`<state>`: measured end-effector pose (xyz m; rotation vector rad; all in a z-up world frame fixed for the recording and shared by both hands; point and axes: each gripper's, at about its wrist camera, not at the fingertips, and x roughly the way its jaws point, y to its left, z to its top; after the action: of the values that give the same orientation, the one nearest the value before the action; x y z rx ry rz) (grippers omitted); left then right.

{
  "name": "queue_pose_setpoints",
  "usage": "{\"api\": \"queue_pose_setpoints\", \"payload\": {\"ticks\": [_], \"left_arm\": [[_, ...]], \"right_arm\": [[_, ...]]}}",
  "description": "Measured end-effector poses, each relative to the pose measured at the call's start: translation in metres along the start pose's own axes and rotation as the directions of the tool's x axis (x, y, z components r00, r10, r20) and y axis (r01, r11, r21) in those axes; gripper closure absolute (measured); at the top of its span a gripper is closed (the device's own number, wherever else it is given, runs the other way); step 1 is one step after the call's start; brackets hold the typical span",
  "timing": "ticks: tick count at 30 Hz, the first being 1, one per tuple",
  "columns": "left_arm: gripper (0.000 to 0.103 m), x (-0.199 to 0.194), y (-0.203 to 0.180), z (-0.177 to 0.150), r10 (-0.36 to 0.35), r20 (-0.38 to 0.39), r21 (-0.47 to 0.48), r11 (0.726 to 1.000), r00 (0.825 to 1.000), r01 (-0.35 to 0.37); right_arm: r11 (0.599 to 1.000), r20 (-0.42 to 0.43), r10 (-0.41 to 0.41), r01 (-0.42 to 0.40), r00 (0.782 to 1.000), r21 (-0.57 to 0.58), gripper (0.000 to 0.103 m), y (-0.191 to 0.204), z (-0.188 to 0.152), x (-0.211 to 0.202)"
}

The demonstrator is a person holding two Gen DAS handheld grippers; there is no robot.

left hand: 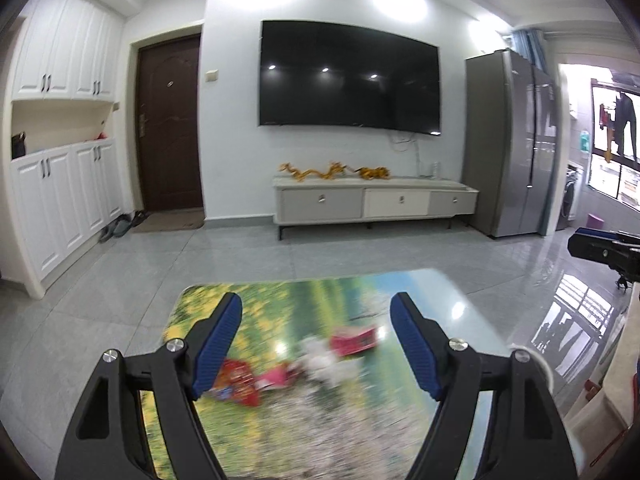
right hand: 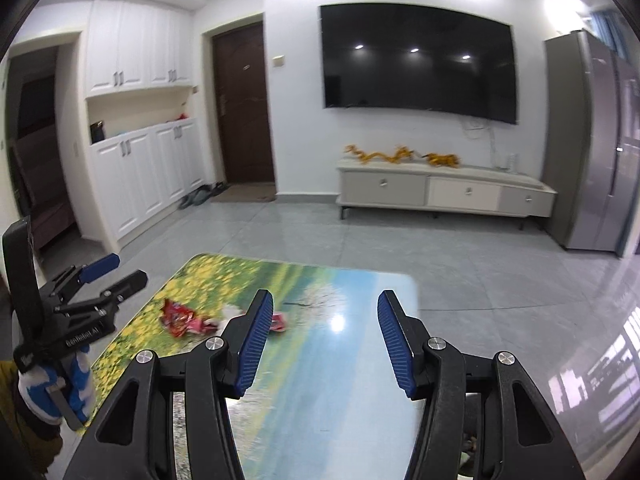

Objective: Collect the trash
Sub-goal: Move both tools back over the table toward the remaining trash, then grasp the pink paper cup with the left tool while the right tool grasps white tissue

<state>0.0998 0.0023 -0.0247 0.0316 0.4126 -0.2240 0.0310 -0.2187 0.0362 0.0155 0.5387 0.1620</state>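
Observation:
Trash lies on a table (left hand: 360,432) with a landscape print: a red wrapper (left hand: 236,380), a pink wrapper (left hand: 276,376), white crumpled paper (left hand: 324,360) and a red-pink packet (left hand: 354,338). This view is blurred. My left gripper (left hand: 316,344) is open and empty above and just behind the trash. In the right wrist view the red wrapper (right hand: 178,316), white paper (right hand: 232,311) and a pink piece (right hand: 278,322) lie left of my right gripper (right hand: 322,340), which is open and empty over the table (right hand: 340,360). The left gripper (right hand: 112,272) also shows there.
A grey tiled floor (left hand: 240,256) surrounds the table. A TV (left hand: 348,76) hangs above a low white cabinet (left hand: 372,200). A fridge (left hand: 512,144) stands right, white cupboards (left hand: 60,184) and a brown door (left hand: 170,124) left.

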Motion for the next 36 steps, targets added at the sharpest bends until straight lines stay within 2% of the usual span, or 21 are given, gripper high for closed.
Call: {"api": "queue_pose_setpoints", "payload": {"ticks": [4, 9, 12, 15, 23, 24, 26, 27, 30, 32, 33, 34, 36], "left_arm": [[0.028, 0.001, 0.036, -0.021, -0.021, -0.046, -0.015, 1.000, 0.999, 0.020], [0.028, 0.025, 0.043, -0.045, -0.101, -0.140, -0.006, 0.995, 0.985, 0.102], [0.028, 0.051, 0.042, -0.060, -0.113, -0.199, 0.003, 0.993, 0.973, 0.116], [0.036, 0.076, 0.045, -0.071, -0.128, -0.245, -0.013, 0.992, 0.961, 0.129], [0.042, 0.119, 0.046, -0.072, -0.129, -0.301, 0.034, 0.989, 0.945, 0.146], [0.041, 0.125, 0.045, -0.072, -0.127, -0.309, 0.045, 0.988, 0.942, 0.148], [0.041, 0.137, 0.041, -0.072, -0.123, -0.332, 0.062, 0.986, 0.935, 0.152], [0.042, 0.142, 0.040, -0.073, -0.121, -0.340, 0.065, 0.986, 0.933, 0.151], [0.041, 0.156, 0.037, -0.076, -0.123, -0.364, 0.067, 0.985, 0.923, 0.158], [0.042, 0.164, 0.036, -0.078, -0.113, -0.379, 0.071, 0.986, 0.918, 0.151], [0.044, 0.168, 0.035, -0.079, -0.112, -0.392, 0.066, 0.987, 0.913, 0.149], [0.052, 0.173, 0.033, -0.080, -0.114, -0.409, 0.058, 0.987, 0.905, 0.151], [0.058, 0.184, 0.032, -0.084, -0.106, -0.446, 0.051, 0.988, 0.889, 0.144]], "right_arm": [[0.997, -0.064, 0.080, -0.080, 0.995, -0.002, 0.052, 0.016, -0.007, 0.047], [0.985, -0.169, 0.173, -0.174, 0.970, 0.009, 0.056, 0.040, -0.021, 0.119], [0.972, -0.226, 0.233, -0.235, 0.946, 0.021, 0.055, 0.052, -0.033, 0.157], [0.961, -0.284, 0.272, -0.277, 0.920, 0.021, 0.055, 0.068, -0.046, 0.194], [0.934, -0.393, 0.331, -0.356, 0.858, 0.008, 0.056, 0.104, -0.071, 0.270], [0.934, -0.400, 0.332, -0.358, 0.854, 0.011, 0.056, 0.105, -0.073, 0.275], [0.930, -0.406, 0.340, -0.367, 0.848, 0.013, 0.075, 0.106, -0.078, 0.281], [0.927, -0.409, 0.347, -0.375, 0.844, 0.012, 0.092, 0.106, -0.080, 0.282], [0.915, -0.404, 0.372, -0.404, 0.836, 0.008, 0.097, 0.099, -0.085, 0.275], [0.914, -0.397, 0.374, -0.405, 0.838, 0.007, 0.098, 0.091, -0.085, 0.266], [0.914, -0.390, 0.377, -0.406, 0.840, 0.008, 0.098, 0.088, -0.084, 0.261], [0.913, -0.381, 0.380, -0.407, 0.843, 0.009, 0.098, 0.084, -0.083, 0.254], [0.914, -0.364, 0.379, -0.406, 0.850, 0.004, 0.098, 0.076, -0.081, 0.240]]}}
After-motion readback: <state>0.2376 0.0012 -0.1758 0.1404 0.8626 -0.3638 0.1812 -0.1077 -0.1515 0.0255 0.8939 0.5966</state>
